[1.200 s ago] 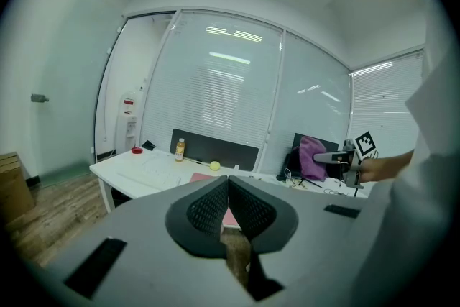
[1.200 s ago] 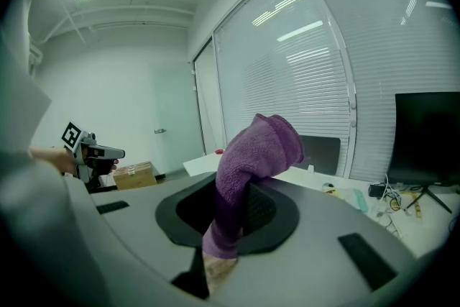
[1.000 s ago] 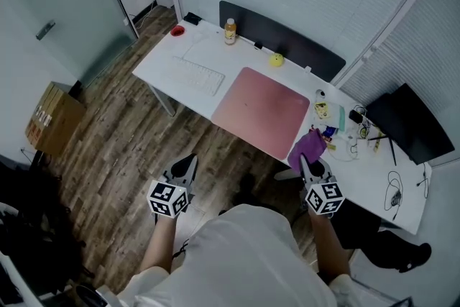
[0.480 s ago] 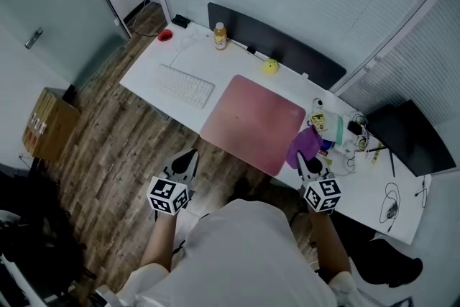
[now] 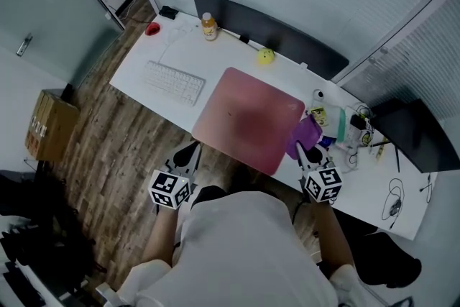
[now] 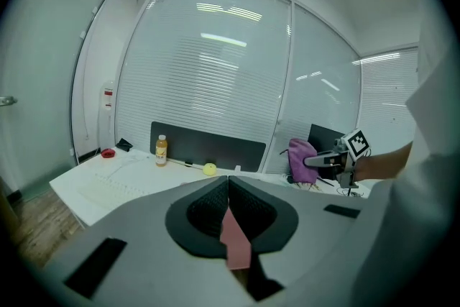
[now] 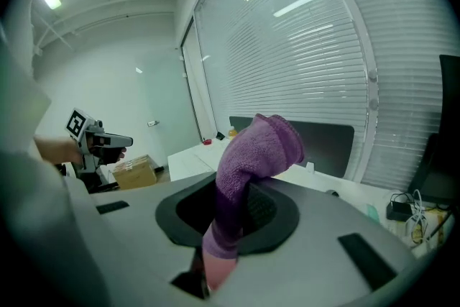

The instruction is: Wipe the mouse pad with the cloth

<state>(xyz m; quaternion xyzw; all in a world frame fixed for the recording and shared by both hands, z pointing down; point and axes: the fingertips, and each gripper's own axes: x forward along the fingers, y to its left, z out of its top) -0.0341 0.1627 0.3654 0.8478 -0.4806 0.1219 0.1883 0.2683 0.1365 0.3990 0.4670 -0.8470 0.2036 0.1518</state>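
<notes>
On the white desk [image 5: 172, 57]: pink mouse pad [image 5: 248, 118] is lying flat.
Right gripper [image 5: 305, 152]: jaws are clamping the purple cloth [image 5: 307, 134] at the pad's 4 o'clock.
Left gripper [image 5: 190, 154]: jaws are sitting together, empty, at 7 o'clock.

- White desk [image 5: 136, 61] on wood floor [image 5: 122, 147].
- Pink mouse pad [image 5: 248, 118] mid-desk, reaching the near edge.
- White keyboard [image 5: 172, 83] left of it.
- Along the back: a bottle [image 5: 209, 26], yellow ball [image 5: 266, 56], small red object [image 5: 152, 29].
</notes>
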